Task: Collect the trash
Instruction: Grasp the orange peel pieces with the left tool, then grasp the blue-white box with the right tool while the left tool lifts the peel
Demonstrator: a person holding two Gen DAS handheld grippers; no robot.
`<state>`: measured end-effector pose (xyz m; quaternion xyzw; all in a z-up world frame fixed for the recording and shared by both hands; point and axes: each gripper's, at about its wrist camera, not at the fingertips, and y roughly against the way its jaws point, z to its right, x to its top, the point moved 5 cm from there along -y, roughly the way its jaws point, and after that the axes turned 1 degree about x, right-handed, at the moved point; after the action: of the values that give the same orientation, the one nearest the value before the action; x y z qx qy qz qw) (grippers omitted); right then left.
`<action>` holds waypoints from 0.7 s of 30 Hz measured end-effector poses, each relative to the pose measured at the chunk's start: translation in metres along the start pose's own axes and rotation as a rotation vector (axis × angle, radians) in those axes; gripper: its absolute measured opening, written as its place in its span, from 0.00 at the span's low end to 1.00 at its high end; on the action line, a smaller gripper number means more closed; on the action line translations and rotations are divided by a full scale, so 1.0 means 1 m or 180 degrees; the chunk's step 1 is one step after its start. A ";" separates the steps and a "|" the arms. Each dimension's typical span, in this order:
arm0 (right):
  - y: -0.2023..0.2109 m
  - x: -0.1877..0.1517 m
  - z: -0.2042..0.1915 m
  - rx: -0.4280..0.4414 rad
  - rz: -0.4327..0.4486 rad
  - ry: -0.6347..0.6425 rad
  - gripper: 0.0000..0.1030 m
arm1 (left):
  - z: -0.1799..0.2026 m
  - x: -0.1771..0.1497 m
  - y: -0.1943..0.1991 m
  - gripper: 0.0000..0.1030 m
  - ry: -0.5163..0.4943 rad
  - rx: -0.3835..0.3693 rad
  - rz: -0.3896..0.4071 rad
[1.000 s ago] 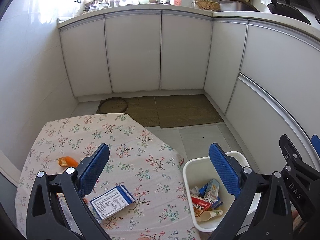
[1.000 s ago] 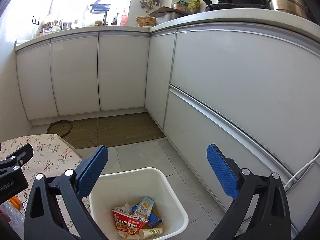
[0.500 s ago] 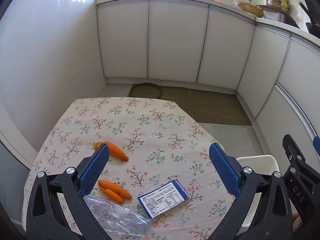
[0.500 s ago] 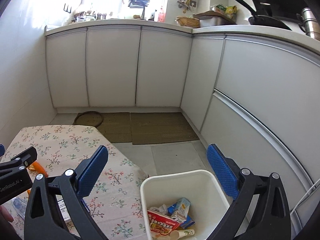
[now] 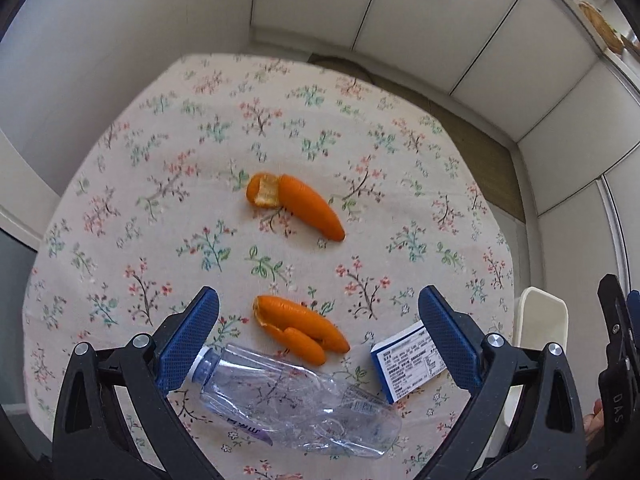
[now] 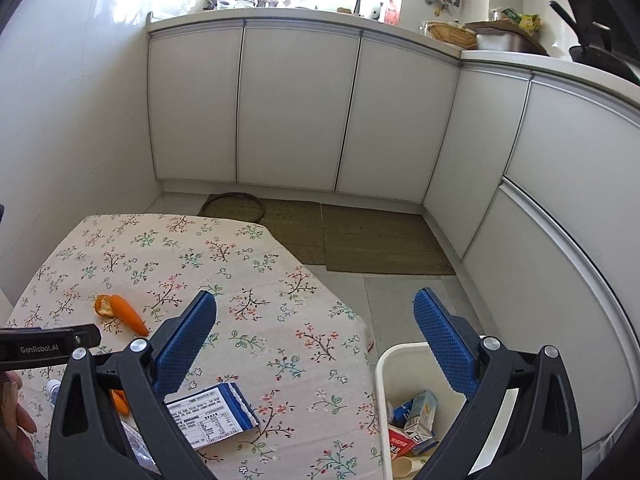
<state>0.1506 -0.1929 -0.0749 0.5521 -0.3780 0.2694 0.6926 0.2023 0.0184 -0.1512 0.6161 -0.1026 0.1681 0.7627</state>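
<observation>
On the floral tablecloth (image 5: pixel 160 184) lie an orange peel piece (image 5: pixel 298 204), a second curled orange peel (image 5: pixel 300 330), a crushed clear plastic bottle (image 5: pixel 296 404) and a blue-and-white carton (image 5: pixel 408 364). My left gripper (image 5: pixel 320 340) is open and empty, hovering over the second peel and the bottle. My right gripper (image 6: pixel 316 344) is open and empty above the table's right edge, near the carton (image 6: pixel 210 414) and the white trash bin (image 6: pixel 386 364), which holds several wrappers. The far peel (image 6: pixel 120 312) also shows in the right wrist view.
White cabinets (image 6: pixel 296 108) run along the back and right. Woven mats (image 6: pixel 360 236) lie on the tiled floor beyond the table. The bin's rim (image 5: pixel 544 316) stands at the table's right edge. The left gripper's body (image 6: pixel 44 346) shows at the right wrist view's left.
My left gripper has swung left from the bin and tilted down over the table, bringing peels and bottle into view. My right gripper has turned left from the bin toward the table.
</observation>
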 end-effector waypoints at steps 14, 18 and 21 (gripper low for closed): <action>-0.025 -0.010 0.026 0.0110 -0.0437 -0.0362 0.93 | 0.013 -0.028 -0.067 0.68 -0.0361 0.0157 -0.0559; -0.026 -0.012 0.024 0.0143 -0.0487 -0.0314 0.93 | 0.008 -0.024 -0.073 0.47 -0.0303 0.0053 -0.0414; -0.028 -0.016 0.022 0.0175 -0.0539 -0.0300 0.93 | 0.000 -0.020 -0.072 0.20 -0.0168 -0.0146 -0.0310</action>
<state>0.1592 -0.2205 -0.1013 0.6130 -0.3547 0.1939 0.6788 0.2119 0.0025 -0.2237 0.6070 -0.0964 0.1121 0.7808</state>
